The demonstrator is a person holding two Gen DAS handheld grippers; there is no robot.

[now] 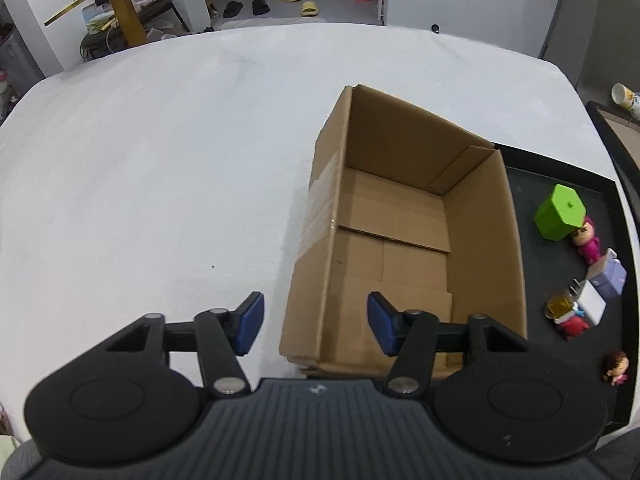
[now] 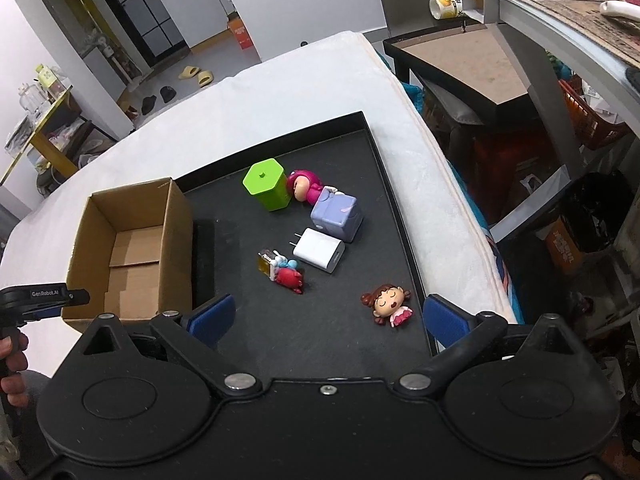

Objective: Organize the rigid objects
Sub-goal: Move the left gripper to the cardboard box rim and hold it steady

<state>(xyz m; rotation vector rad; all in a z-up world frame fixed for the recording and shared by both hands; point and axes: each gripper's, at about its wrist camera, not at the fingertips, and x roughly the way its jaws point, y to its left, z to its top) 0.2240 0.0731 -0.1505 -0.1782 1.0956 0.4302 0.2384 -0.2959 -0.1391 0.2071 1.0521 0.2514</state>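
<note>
Two blue-padded grippers hang over our white-covered table [image 1: 160, 152]. Our left gripper [image 1: 316, 326] straddles the near left wall of the open brown cardboard box [image 1: 484, 236], jaws spread, pinching nothing; bare cloth stretches leftward. Against the box's right side, the black tray [image 2: 384, 156] holds a green hexagonal container [image 2: 266, 190], white charger [image 2: 320, 256] and sleeping doll [image 2: 388, 304]. Our right gripper [image 2: 326, 318] gapes empty above the tray.

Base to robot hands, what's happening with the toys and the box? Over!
Left gripper open over the box's near corner, holding nothing. Right gripper open above the tray. Cardboard box empty. Toys all on tray. Nothing blocking.
</note>
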